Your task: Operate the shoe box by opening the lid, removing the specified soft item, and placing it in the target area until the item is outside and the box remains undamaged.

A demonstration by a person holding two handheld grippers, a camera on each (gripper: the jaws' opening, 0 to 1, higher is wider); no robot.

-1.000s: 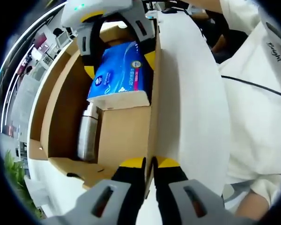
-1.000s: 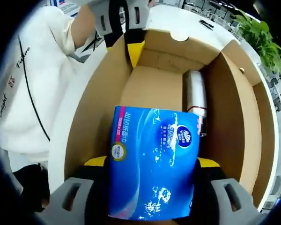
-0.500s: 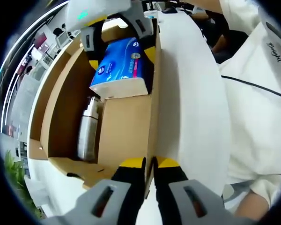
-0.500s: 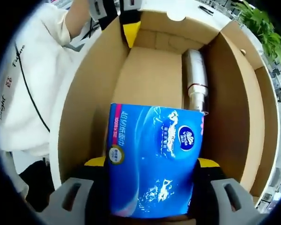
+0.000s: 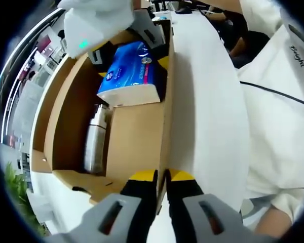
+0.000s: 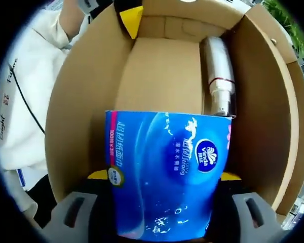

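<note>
Left gripper view: left gripper (image 5: 161, 178) clenched on the near wall of the shoe box (image 5: 137, 147). The blue tissue pack (image 5: 130, 73) sits at the box's far end, gripped by the right gripper (image 5: 129, 53); a steel bottle (image 5: 95, 144) lies on the box floor.

Right gripper view: right gripper (image 6: 162, 178) grasps the tissue pack (image 6: 167, 174) between its jaws, above the shoe box (image 6: 159, 76) floor; bottle (image 6: 219, 76) lies along the box's right wall, beyond the pack.

The brown cardboard shoe box (image 5: 137, 136) stands open on the white tabletop (image 5: 202, 101), one side wall pinched between the left tongs (image 5: 160, 178). The blue tissue pack (image 6: 167, 172), white along one side, is clamped in the right tongs (image 6: 162, 177) above the box floor.
</note>
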